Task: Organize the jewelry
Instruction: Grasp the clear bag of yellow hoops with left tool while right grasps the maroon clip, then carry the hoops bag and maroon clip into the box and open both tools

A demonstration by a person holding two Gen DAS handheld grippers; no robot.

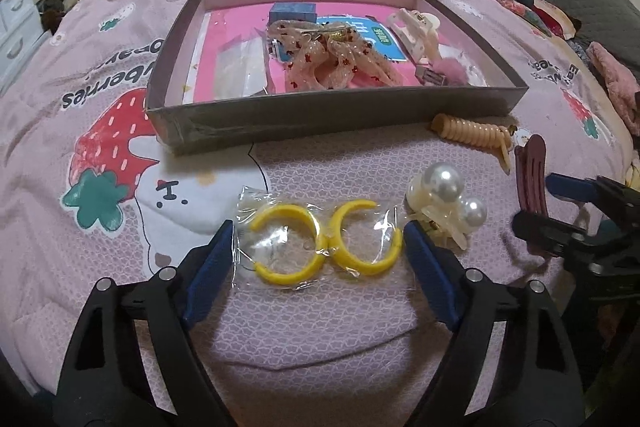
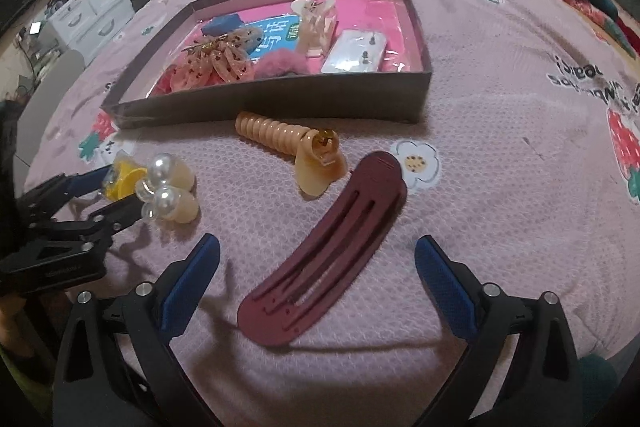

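bedspread: upside-down "berries"; other print, box card text unreadable.

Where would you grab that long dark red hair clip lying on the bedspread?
Across its narrow width near the middle, coming down from above. The dark red hair clip lies flat and slanted, already between the open fingers of the right hand-held gripper, so turn to pinch its two long edges.

The left gripper holds its jaws spread wide, low and level. The right gripper does likewise, beside it, jaws gaping too.
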